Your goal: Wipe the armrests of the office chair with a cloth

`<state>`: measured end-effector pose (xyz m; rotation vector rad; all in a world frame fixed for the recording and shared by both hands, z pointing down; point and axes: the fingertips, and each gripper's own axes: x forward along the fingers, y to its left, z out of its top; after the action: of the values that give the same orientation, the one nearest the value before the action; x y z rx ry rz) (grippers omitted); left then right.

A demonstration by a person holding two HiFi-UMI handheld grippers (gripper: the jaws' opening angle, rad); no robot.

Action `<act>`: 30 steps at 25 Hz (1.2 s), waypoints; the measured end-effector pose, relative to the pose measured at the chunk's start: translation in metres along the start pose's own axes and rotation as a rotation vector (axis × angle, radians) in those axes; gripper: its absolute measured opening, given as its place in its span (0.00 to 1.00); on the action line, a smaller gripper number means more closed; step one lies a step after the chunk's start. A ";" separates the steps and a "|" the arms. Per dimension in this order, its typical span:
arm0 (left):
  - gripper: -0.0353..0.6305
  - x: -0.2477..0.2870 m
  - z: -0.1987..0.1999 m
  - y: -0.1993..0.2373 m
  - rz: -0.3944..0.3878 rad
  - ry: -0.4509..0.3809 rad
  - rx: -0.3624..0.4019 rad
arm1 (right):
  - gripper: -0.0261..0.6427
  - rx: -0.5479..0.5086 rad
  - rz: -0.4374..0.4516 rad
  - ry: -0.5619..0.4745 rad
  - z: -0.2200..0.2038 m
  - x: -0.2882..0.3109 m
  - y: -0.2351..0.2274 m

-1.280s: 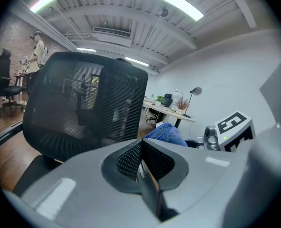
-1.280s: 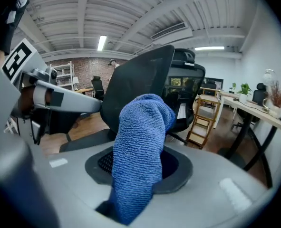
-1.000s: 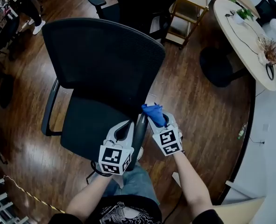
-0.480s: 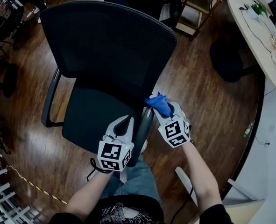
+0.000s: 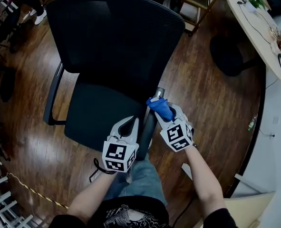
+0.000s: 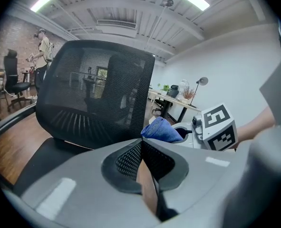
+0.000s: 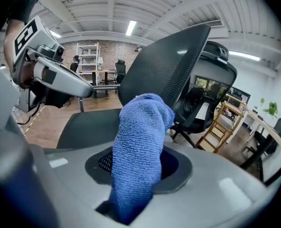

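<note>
A: What is the room like?
B: A glossy dark plank floor (image 5: 31, 141). At upper right there is a pale table (image 5: 247, 20) with a rounded edge, and at top centre a wooden rack (image 5: 197, 4). The right gripper view shows a brick wall (image 7: 107, 49) under a ribbed ceiling (image 7: 111, 4) with strip lights.
A: And the chair?
B: The chair (image 5: 116, 37) fills the centre, with a mesh back and a flat dark seat (image 5: 97, 115). The far armrest (image 5: 52, 101) is a thin curved bar at the left. The near armrest (image 5: 147, 127), a narrow dark pad, runs between the two grippers at lower centre.
A: The tools?
B: The right gripper (image 5: 168, 112) is clenched on the cloth (image 5: 159, 107). This is a blue, nubby terry bunch poking past its jaws at the upper end of the near armrest. Whether it touches I can't tell. The left gripper (image 5: 130, 122) sits just left of that armrest, jaws pressed together with nothing between them.
</note>
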<state>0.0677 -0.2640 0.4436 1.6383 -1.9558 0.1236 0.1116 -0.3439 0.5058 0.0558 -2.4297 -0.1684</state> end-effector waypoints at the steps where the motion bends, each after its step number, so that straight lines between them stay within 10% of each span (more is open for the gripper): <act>1: 0.06 -0.005 -0.003 0.000 -0.005 0.001 0.002 | 0.25 0.004 -0.002 0.001 0.000 -0.002 0.007; 30: 0.06 -0.127 -0.086 0.002 -0.093 0.001 0.054 | 0.25 0.115 -0.096 -0.014 -0.025 -0.063 0.189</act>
<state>0.1078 -0.1166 0.4545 1.7601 -1.8871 0.1417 0.1767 -0.1543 0.5102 0.2234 -2.4503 -0.0715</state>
